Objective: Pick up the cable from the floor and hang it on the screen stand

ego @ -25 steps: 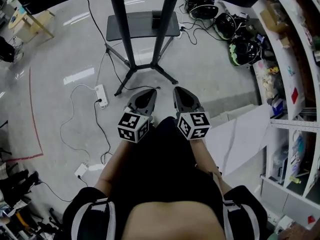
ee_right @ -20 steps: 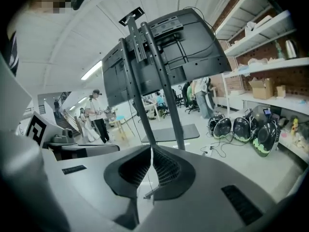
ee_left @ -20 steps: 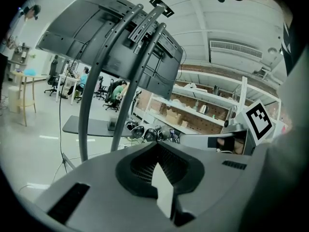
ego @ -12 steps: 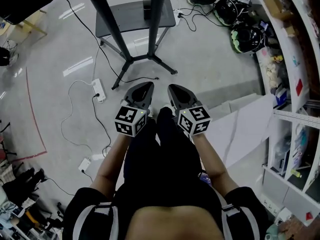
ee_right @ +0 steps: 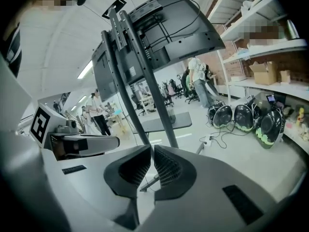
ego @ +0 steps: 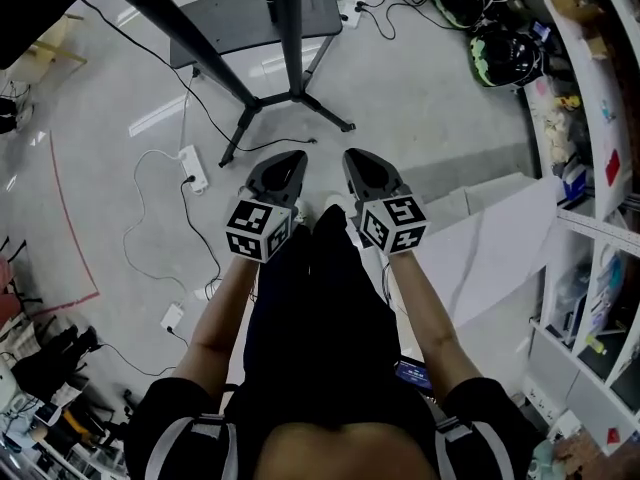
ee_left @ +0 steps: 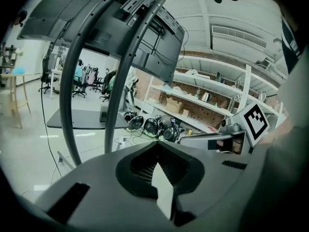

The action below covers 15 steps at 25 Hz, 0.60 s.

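Observation:
The screen stand [ego: 287,30] rises ahead of me on dark poles, with splayed feet and a grey base plate [ego: 232,28]. In the gripper views its poles [ee_left: 120,76] [ee_right: 157,105] carry the screen [ee_right: 161,37] overhead. A thin black cable [ego: 208,120] lies on the floor, its end near the stand's front foot. A white cable [ego: 140,213] loops from a power strip [ego: 192,168]. My left gripper [ego: 289,158] [ee_left: 157,146] and right gripper [ego: 357,157] [ee_right: 152,148] hover side by side above the floor, both shut and empty, short of the cables.
Several helmets [ego: 505,53] and tangled leads lie at the back right. Shelving [ego: 590,128] lines the right side, with a white sheet [ego: 490,253] on the floor before it. A red tape line [ego: 68,218] runs at the left. A small adapter [ego: 172,316] lies near my left knee.
Both grippers have sunk and moved forward together, staying shut. The stand and floor have slid up and to the left in the head view.

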### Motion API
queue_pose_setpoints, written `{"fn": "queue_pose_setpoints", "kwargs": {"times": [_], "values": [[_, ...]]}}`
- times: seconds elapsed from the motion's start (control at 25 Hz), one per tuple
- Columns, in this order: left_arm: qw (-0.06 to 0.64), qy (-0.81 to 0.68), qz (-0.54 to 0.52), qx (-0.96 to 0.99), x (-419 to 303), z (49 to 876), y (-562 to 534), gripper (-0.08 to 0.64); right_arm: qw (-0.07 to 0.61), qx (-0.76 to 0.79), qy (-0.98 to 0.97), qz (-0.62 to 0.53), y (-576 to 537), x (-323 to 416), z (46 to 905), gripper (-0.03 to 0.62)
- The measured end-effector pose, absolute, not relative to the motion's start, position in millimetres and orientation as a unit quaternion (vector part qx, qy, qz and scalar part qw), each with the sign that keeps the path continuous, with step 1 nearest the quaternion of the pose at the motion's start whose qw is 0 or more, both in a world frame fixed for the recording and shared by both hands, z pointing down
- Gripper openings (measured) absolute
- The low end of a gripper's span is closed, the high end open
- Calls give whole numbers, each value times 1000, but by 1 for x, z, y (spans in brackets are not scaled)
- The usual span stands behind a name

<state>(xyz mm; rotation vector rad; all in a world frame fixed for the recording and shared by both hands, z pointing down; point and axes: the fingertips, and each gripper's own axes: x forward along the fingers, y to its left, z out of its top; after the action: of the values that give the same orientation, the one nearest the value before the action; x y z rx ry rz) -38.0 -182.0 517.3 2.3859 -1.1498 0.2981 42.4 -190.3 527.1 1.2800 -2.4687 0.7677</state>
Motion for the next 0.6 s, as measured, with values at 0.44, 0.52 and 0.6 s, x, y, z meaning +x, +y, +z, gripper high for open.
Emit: {"fn": "queue_pose_setpoints", "kwargs": {"times": [0.44, 0.52, 0.6], "values": [[295, -453, 116, 833, -50, 576, -210, 5, 133, 448, -848, 249, -218, 71, 567, 25], [296, -459, 118, 829, -54, 587, -216, 5, 133, 446, -850, 247, -224, 71, 576, 25], [294, -463, 119, 828, -56, 598, -222, 5, 126, 437, -853, 257, -228, 69, 587, 25]]}}
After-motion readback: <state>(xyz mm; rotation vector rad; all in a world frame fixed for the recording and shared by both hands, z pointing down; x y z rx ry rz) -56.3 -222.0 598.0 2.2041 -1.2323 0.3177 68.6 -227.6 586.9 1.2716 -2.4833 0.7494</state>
